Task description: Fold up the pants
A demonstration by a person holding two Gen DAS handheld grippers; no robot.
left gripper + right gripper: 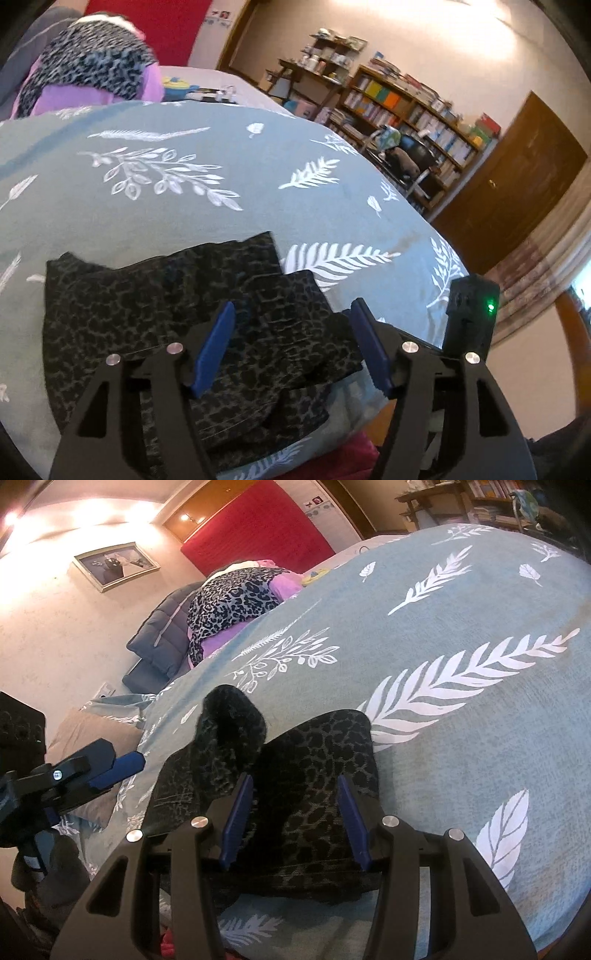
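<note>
the dark leopard-print pants [177, 314] lie in a bunched, layered heap on the teal bedspread [207, 147] with its white leaf print, close to the near edge of the bed. in the left wrist view the left gripper [293, 314] has its two blue-padded fingers [214, 343] spread wide apart with nothing clamped; a folded flap of the pants shows between them and just ahead of the tips, and the wider part of the cloth spreads out to the left of the left finger. whether the fingertips touch the fabric cannot be told. past the right finger a black box with a green light [471, 314] stands at the bed's edge.

in the right wrist view the right gripper [295, 786] is likewise open, its blue pads [238, 812] well apart, holding nothing. the pants [314, 753] fill the gap between the fingers and reach forward beyond the tips, where one portion stands up in a fuzzy hump ahead of the left finger. the left gripper [122, 764] appears far to the left of those fingers, beside the bed's edge.

far ahead of both sets of fingers, a pile of clothes [236, 598] with a lighter leopard print over purple sits at the head of the bed.
</note>
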